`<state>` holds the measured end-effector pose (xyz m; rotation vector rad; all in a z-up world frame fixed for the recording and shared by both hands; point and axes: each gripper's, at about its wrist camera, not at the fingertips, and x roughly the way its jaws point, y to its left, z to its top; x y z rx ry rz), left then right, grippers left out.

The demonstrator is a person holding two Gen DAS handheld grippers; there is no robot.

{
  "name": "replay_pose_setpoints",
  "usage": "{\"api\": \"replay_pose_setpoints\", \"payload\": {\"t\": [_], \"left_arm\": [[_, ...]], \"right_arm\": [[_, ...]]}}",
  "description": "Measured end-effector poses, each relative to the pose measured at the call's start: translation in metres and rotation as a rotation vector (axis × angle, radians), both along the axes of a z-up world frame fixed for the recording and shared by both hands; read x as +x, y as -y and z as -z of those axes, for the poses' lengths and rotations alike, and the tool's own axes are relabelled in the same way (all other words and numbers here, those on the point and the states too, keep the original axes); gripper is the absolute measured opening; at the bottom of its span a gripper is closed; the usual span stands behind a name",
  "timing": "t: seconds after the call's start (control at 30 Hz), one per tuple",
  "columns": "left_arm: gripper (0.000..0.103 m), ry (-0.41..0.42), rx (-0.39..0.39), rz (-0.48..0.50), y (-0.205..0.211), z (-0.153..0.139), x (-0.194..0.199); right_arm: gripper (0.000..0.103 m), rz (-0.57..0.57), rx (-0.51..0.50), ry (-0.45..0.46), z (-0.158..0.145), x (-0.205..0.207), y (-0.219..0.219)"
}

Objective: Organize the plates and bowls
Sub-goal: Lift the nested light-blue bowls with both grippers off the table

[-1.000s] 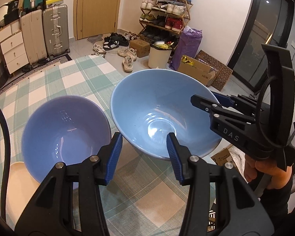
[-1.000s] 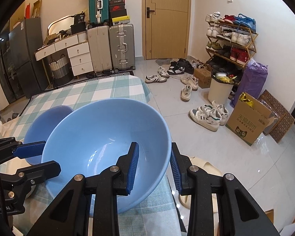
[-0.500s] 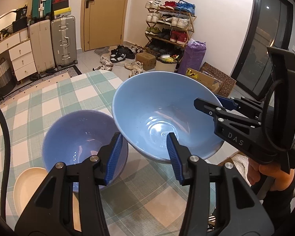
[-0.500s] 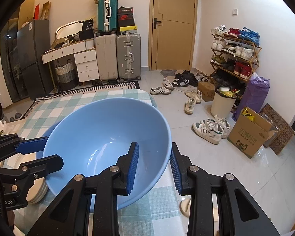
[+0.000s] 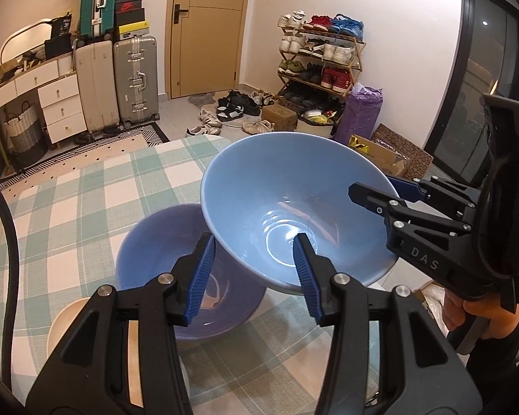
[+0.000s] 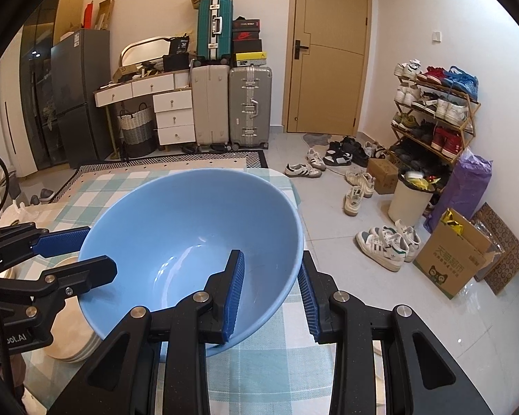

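A large light-blue bowl (image 5: pixel 276 207) hangs tilted above the green checked table (image 5: pixel 86 190), held from two sides. My left gripper (image 5: pixel 252 269) is shut on its near rim, one pad inside and one outside. My right gripper (image 6: pixel 270 290) is shut on the opposite rim (image 6: pixel 294 252) in the same way; it also shows in the left wrist view, right gripper (image 5: pixel 380 188). A smaller purple-blue bowl (image 5: pixel 162 252) stands on the table under the big bowl's left edge. A stack of cream plates (image 6: pixel 69 328) lies beside it.
The table's edge (image 6: pixel 290 186) runs close on the right, with tiled floor beyond. Loose shoes (image 6: pixel 384 242), a cardboard box (image 6: pixel 449 259) and a white bin (image 6: pixel 408 200) stand there. Suitcases (image 6: pixel 249 103) and a door lie at the far wall.
Both grippers have risen with the large bowl in them. It now overlaps the purple-blue bowl, which earlier stood clear to its left. The cream plates have come further into view.
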<state>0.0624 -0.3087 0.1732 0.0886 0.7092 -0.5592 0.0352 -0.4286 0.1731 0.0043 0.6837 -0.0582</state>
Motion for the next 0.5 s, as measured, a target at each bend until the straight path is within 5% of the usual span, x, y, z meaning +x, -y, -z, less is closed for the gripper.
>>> {"api": "replay_pose_setpoints", "payload": {"t": [0.5], "left_arm": [[0.044, 0.007, 0.020, -0.095, -0.047, 0.004, 0.021]], "right_arm": [[0.033, -0.082, 0.001, -0.025, 0.009, 0.031, -0.042]]}}
